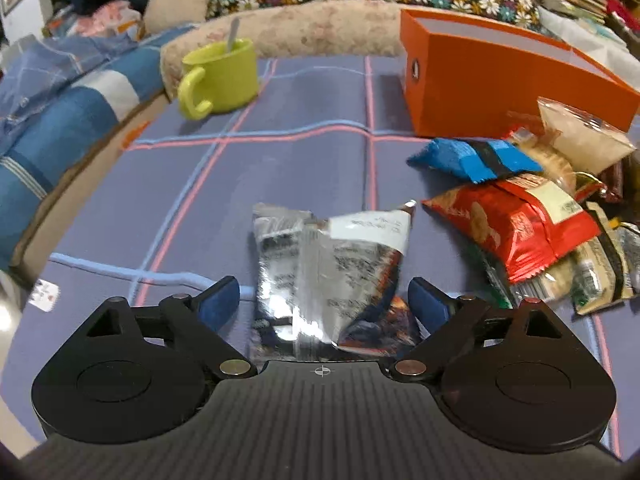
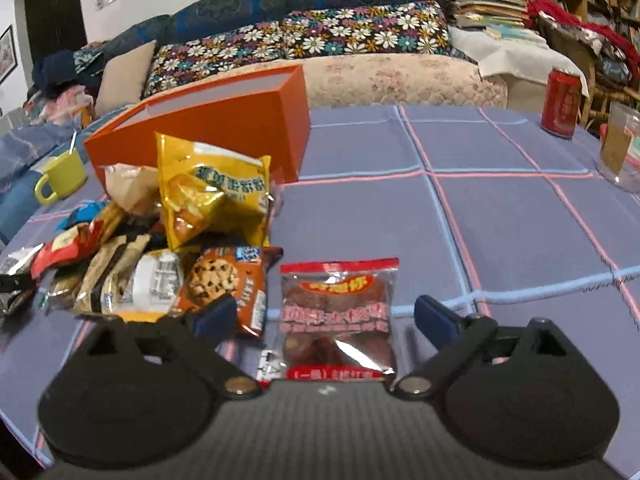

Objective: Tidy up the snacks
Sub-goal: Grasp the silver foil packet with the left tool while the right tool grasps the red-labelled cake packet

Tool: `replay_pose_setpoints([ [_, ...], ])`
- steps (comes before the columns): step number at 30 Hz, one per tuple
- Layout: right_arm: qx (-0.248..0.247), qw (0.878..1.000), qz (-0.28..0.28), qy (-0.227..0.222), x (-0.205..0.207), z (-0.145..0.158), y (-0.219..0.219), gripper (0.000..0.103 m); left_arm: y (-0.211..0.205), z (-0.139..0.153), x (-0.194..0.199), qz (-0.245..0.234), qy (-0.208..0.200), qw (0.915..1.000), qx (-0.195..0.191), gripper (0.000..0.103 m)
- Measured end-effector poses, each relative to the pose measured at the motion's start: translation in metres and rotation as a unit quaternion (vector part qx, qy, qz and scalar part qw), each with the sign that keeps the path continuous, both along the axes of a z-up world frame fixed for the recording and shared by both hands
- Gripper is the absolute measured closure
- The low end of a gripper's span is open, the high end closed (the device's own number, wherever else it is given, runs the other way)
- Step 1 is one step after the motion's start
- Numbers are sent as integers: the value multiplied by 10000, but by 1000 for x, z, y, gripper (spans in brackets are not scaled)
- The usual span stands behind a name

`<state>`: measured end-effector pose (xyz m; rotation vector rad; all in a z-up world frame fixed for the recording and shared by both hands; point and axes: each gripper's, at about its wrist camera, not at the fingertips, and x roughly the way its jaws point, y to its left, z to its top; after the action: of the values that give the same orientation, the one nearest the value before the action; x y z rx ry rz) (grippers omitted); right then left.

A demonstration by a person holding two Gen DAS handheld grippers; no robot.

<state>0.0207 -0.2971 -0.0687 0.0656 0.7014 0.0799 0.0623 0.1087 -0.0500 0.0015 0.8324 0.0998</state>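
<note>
A crumpled silver snack packet (image 1: 328,272) lies on the purple checked tablecloth between the open fingers of my left gripper (image 1: 326,300); the pads are apart from it. In the right wrist view a clear packet with red print and dark brown snacks (image 2: 336,316) lies between the open fingers of my right gripper (image 2: 326,316), also untouched. A pile of snacks lies beside an open orange box (image 1: 492,80): a blue packet (image 1: 472,158), a red packet (image 1: 516,224), a yellow bag (image 2: 212,196) and a cookie packet (image 2: 224,284). The box also shows in the right wrist view (image 2: 208,120).
A lime green mug (image 1: 220,76) with a spoon stands at the table's far left. A red can (image 2: 562,102) and a glass (image 2: 620,148) stand at the far right. A sofa with flowered cushions (image 2: 300,44) runs behind the table.
</note>
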Motion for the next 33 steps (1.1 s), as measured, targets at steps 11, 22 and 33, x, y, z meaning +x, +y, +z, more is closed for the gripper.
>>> replay_pose_setpoints([
  [11, -99, 9996, 73, 262, 9, -18, 6, 1, 1, -7, 5, 146, 72, 9999, 18, 36],
  [22, -328, 9993, -14, 196, 10, -21, 11, 1, -3, -9, 5, 219, 56, 9996, 174, 26],
  [33, -494, 9986, 199, -39, 9, -17, 16, 44, 9, -9, 7, 162, 13, 9996, -251, 54],
])
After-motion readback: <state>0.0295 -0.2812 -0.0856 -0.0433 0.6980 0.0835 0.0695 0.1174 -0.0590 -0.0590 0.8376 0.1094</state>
